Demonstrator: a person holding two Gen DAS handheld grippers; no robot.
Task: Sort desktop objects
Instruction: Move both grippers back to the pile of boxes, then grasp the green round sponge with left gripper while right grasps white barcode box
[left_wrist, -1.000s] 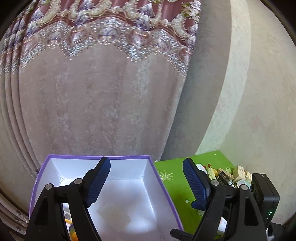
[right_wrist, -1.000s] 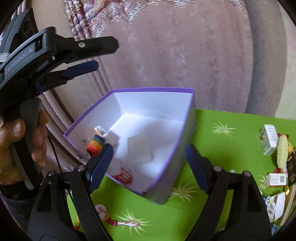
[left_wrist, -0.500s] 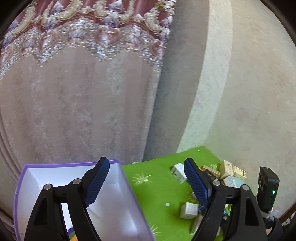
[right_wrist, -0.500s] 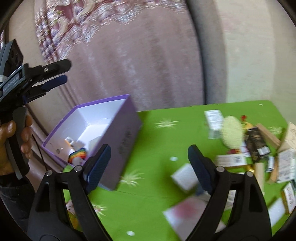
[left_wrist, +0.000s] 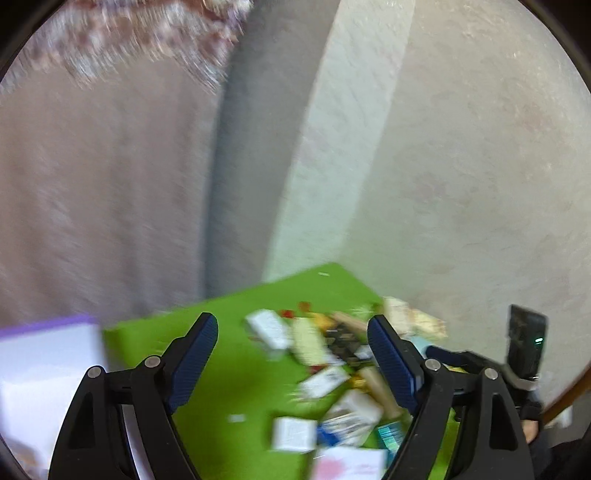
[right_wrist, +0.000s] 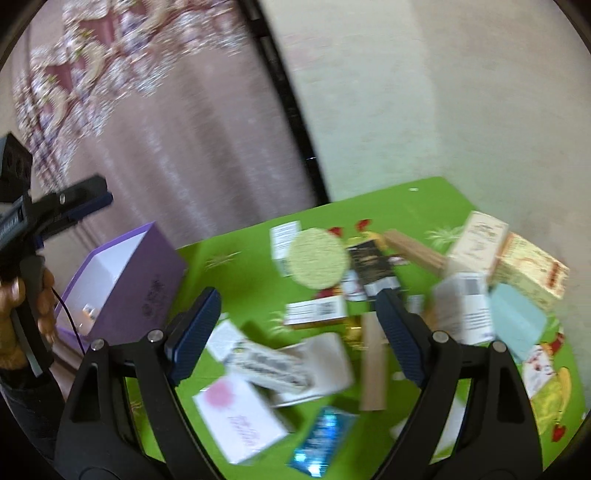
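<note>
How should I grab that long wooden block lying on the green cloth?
Take the wooden block across its narrow width near the middle, coming from above: it lies flat, its long sides look mostly clear, and the open right gripper spans it easily.

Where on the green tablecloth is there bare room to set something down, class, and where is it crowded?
Bare green tablecloth lies between the open purple cardboard box and the round pale-green pad. From that pad rightward, small cartons crowd and overlap.
</note>
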